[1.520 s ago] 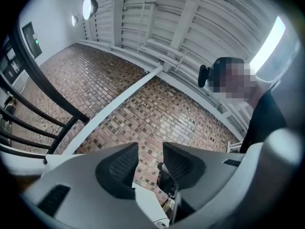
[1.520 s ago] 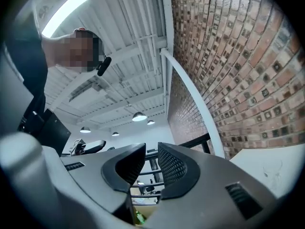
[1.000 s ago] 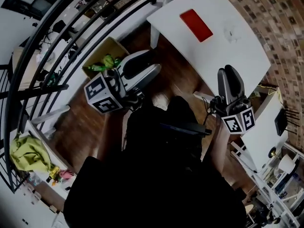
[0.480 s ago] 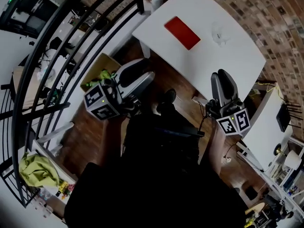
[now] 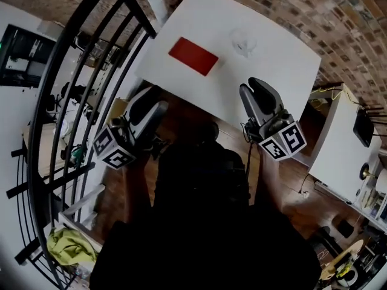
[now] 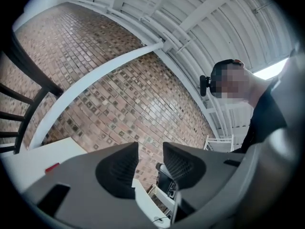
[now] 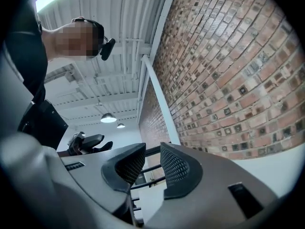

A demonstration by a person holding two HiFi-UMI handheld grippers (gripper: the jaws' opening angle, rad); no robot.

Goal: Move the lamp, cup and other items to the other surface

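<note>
In the head view a white table [image 5: 284, 59] lies ahead, with a flat red rectangle [image 5: 193, 56] and a small clear item [image 5: 243, 41] on it. My left gripper [image 5: 152, 100] hovers just short of the table's near left edge, over the wooden floor. My right gripper [image 5: 251, 86] reaches over the near edge, right of the red rectangle. Both point slightly upward. In the left gripper view the left gripper [image 6: 150, 151] has a gap between its jaws and nothing in it. The right gripper [image 7: 152, 160] looks the same in its own view, apart and empty.
A black metal railing [image 5: 78, 83] runs down the left side. A brick wall [image 5: 338, 17] backs the table. A second white surface [image 5: 335, 144] stands at the right with a dark item [image 5: 363, 125] on it, and cluttered shelving sits at the lower right.
Both grippers have travelled forward with the person toward the white table, which now lies closer and more central. The cardboard box on the floor has dropped out of view. The jaws look unchanged.
</note>
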